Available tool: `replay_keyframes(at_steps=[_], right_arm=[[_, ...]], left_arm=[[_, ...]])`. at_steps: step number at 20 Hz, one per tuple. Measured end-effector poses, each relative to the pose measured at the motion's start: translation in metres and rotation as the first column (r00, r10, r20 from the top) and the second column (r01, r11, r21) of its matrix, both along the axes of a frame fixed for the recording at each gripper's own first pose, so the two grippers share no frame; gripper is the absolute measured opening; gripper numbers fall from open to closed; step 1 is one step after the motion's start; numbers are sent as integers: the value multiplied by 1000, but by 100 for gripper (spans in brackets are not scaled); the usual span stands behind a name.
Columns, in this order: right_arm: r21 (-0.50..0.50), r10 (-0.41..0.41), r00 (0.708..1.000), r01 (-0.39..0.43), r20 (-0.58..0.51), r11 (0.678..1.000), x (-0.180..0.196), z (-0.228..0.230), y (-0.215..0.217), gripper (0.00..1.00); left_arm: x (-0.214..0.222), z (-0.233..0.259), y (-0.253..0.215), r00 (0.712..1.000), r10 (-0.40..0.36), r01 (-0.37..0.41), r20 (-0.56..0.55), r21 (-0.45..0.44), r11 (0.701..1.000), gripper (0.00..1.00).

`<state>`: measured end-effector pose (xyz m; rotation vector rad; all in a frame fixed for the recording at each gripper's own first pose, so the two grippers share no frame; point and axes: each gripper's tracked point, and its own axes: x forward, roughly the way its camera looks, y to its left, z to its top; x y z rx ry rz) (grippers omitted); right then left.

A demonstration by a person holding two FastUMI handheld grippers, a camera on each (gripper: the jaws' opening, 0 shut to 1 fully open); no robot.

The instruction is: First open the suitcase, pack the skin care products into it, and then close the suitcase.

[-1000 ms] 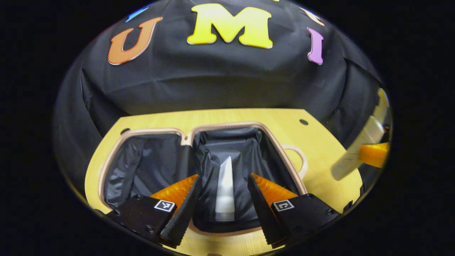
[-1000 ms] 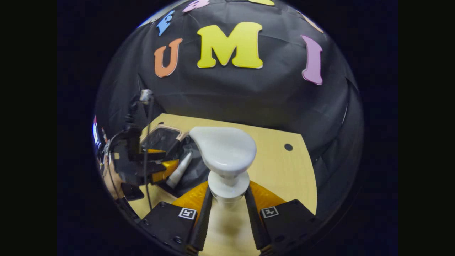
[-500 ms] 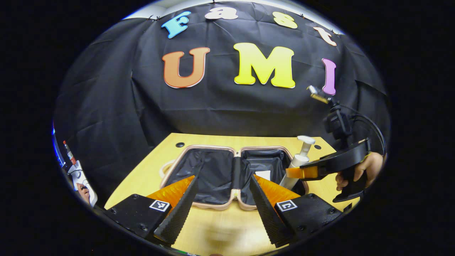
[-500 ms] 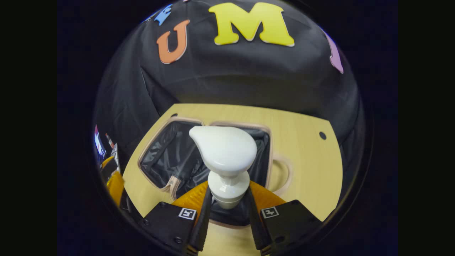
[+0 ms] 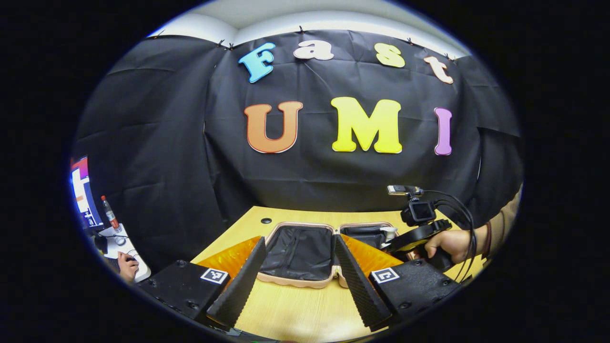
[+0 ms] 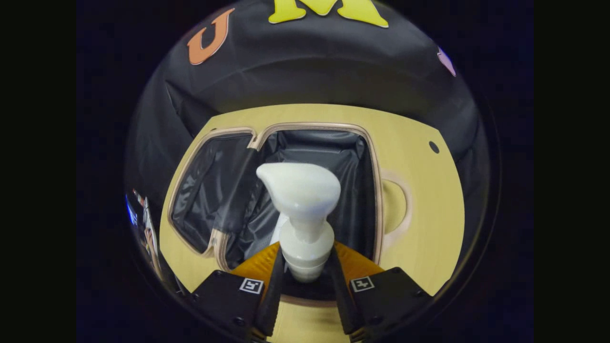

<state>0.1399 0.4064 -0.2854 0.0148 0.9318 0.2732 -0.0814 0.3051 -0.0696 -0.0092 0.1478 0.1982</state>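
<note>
The suitcase (image 5: pixel 305 283) lies open and flat on the wooden table (image 5: pixel 286 309), with black lining in both halves. My left gripper (image 5: pixel 299 239) hovers open and holds nothing, back from the case's near edge. To the right a hand holds my right gripper (image 5: pixel 405 240) over the right half. In the right gripper view, my right gripper (image 6: pixel 305 247) is shut on the neck of a white pump bottle (image 6: pixel 300 190), held upright above the right half of the suitcase (image 6: pixel 376 190). Part of a white tube (image 6: pixel 279 231) shows on the lining behind the bottle.
The suitcase handle (image 6: pixel 395 205) sticks out on the right side over the table (image 6: pixel 429 228). Past the table's left edge are a monitor (image 5: pixel 81 190), a drinks bottle (image 5: pixel 108 214) and another person's hand (image 5: pixel 127 267).
My left gripper has drawn back and up from the suitcase, leaving the tube in the right half. The right gripper has carried the pump bottle over that half and lower.
</note>
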Motion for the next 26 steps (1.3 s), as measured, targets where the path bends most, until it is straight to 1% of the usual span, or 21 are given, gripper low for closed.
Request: replay_keyframes(at_steps=[1,2,4,6,9,14,16,17,19,20,21,22,23,24,26], right_arm=[[-2,-15,1000,15,-5,1000,8,-2,2,46],[-3,-36,999,36,-12,999,14,-5,2,49],[-5,-70,997,70,-27,998,23,-11,2,49],[-25,-86,996,85,-37,996,29,-20,-1,49],[-33,-98,992,95,-84,995,25,-35,-2,49],[-51,-133,987,129,-88,990,25,-42,-9,49],[-34,-150,984,147,-97,989,21,-43,-10,51],[-28,-146,985,144,-91,989,19,-39,-10,54],[22,-105,992,106,-66,994,13,-23,-1,62],[38,-82,996,83,-36,996,10,-9,2,65],[42,-57,998,57,8,998,8,9,2,82],[50,-35,998,32,57,998,4,27,2,79],[61,-9,994,2,108,998,0,48,3,80],[68,21,987,-32,161,997,-6,68,2,76],[67,107,956,-130,275,989,-18,112,-3,77]], left_arm=[[0,3,2,1000,3,-3,4,-4,1000,93],[1,4,5,1000,5,-5,9,1,1000,94],[3,4,10,1000,10,-10,5,16,1000,94],[4,7,17,1000,14,-14,7,28,1000,94],[10,8,28,1000,21,-21,7,25,999,93],[25,-12,55,999,26,-26,-28,2,1000,94],[33,-19,70,998,39,-40,-46,-17,999,94],[37,-23,76,998,36,-38,-52,-34,999,94],[46,-30,90,998,46,-49,-51,-62,997,94],[53,-34,96,998,40,-43,-48,-79,996,96],[61,-38,102,998,38,-43,-48,-96,994,97],[68,-45,113,998,44,-50,-54,-111,993,97],[77,-54,124,997,46,-54,-58,-129,990,97],[88,-66,136,996,48,-58,-72,-151,987,97],[107,-96,158,993,46,-69,-111,-213,975,97]])
